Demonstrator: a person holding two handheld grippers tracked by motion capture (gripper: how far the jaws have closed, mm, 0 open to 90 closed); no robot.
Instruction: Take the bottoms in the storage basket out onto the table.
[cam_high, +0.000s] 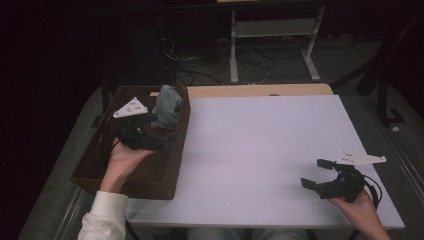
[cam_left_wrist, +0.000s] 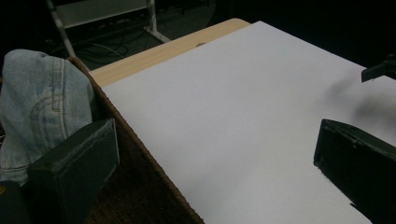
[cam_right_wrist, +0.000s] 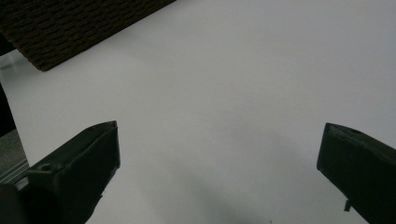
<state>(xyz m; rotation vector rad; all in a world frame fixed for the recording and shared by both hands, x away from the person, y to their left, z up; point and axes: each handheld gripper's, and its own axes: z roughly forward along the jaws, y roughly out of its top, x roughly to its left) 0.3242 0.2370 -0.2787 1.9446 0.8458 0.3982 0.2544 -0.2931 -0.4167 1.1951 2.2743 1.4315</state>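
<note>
Scene: dark woven basket on the left edge of the white table; folded denim garment standing in the basket's far right corner.
Denim position: leaning against the basket's right wall, top poking above the rim; also seen at the left of the left gripper view.
Denim axis: long axis roughly upright, top end pointing up and slightly away from the person; pocket stitching faces the camera in the left gripper view.
Left gripper: over the basket, just beside the denim, jaws spread wide, nothing between them.
Right gripper: low over the table's near right part, well apart from the basket, jaws apart, empty.
Step in hand (judged): reaching for the denim.
How to do it well: turn the left gripper toward the fabric, close across the thick fold below the top edge, then lift straight up clear of the rim.
Risk: pinching one layer only, so the fold opens.
</note>
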